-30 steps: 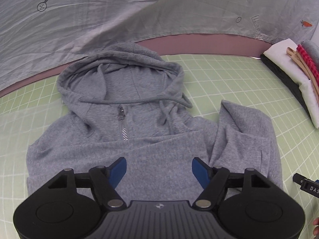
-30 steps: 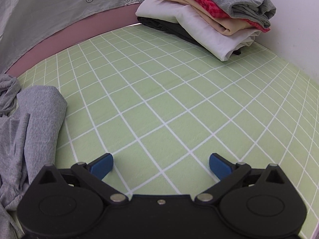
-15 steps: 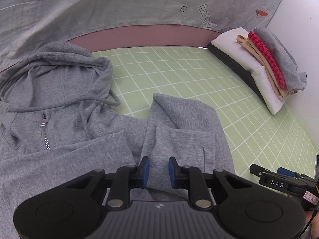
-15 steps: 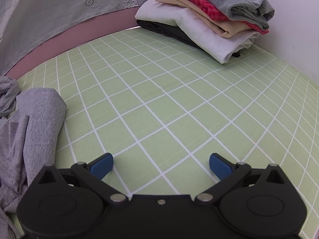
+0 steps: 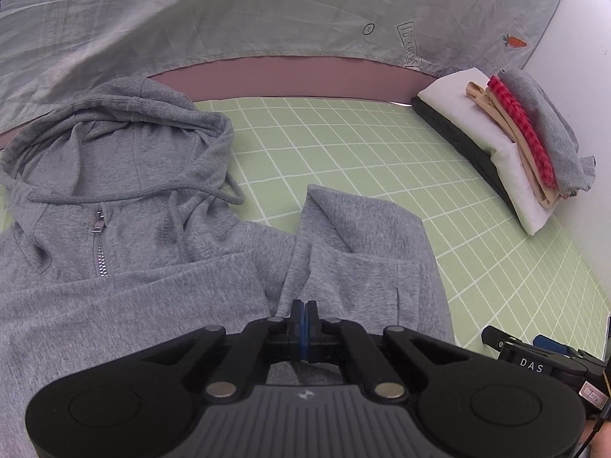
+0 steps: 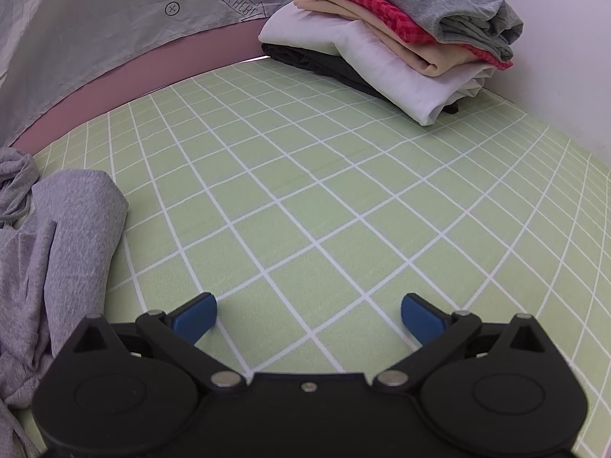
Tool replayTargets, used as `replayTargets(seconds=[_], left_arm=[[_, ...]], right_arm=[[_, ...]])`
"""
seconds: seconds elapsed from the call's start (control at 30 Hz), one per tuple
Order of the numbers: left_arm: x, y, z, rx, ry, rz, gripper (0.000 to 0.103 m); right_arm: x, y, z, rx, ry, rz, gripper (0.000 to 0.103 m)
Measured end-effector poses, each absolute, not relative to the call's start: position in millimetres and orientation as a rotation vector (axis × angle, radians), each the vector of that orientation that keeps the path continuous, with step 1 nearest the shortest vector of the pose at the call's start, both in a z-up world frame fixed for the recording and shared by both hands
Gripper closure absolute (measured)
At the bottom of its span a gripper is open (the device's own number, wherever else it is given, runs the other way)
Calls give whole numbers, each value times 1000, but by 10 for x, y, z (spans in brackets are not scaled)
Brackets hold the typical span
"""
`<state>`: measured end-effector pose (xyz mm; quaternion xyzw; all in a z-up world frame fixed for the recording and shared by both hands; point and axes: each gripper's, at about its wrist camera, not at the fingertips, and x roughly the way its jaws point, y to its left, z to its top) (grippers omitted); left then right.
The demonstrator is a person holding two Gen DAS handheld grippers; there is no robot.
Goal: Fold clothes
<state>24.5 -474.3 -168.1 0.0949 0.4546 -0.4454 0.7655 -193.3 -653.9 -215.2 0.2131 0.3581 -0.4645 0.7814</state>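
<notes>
A grey zip hoodie (image 5: 152, 267) lies face up on the green grid mat (image 5: 343, 145), hood toward the back, with its right sleeve folded in beside the body. My left gripper (image 5: 304, 318) is shut low over the crease between sleeve and body, its blue pads pressed together on a pinch of the grey fabric. In the right wrist view the hoodie (image 6: 57, 248) lies bunched at the left edge. Beside it, my right gripper (image 6: 309, 313) hangs open over bare mat (image 6: 305, 191) with nothing between its pads.
A stack of folded clothes (image 5: 515, 145) sits at the back right against the white wall, also seen as the stack (image 6: 382, 49) in the right wrist view. A grey printed sheet (image 5: 267, 19) hangs behind the mat. Part of the right gripper (image 5: 534, 358) shows at the lower right.
My left gripper swung right from the hoodie's chest to the sleeve crease, and its jaws went from wide open to shut on the fabric. The right gripper stayed put and open.
</notes>
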Motion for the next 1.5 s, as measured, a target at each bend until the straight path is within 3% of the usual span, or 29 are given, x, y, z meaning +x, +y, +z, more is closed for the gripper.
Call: replayTargets(seconds=[0.07,0.2,0.23,0.6,0.67,0.7,0.73,0.77,0.83,1.13,1.5], left_arm=[[253,-4750,-1656,209,980,-968,103],[244,-4829,-1615,221,960,-990,69],[241,-4851,-1608,225,955,-995,66],[281,-4992,-1825,234,1036,-972,63],[289,-5003,-1854,232,1039,-974,65],[293,-4999,-1857,226,1043,-979,69],[296,-4996,-1860,219,1047,-984,83],[299,-4991,-1862,213,1051,-989,89],[300,-4966,-1841,202,1054,-993,94],[388,-4378,-1284,107,926,-929,95],[849,-2686,-472,-156,748,-565,96]], right_arm=[[-1933,-6536,-2153,458,770,-1004,0],[-1933,-6527,-2152,454,762,-1005,0],[-1934,-6522,-2154,452,759,-1006,0],[-1929,-6523,-2165,444,744,-1008,0],[-1927,-6524,-2164,445,743,-1010,0],[-1926,-6524,-2163,445,742,-1012,0],[-1926,-6523,-2163,445,741,-1012,0],[-1928,-6521,-2162,445,741,-1012,0],[-1935,-6518,-2162,444,739,-1013,0],[-1957,-6491,-2173,430,723,-1009,0],[-1993,-6449,-2184,407,705,-991,0]])
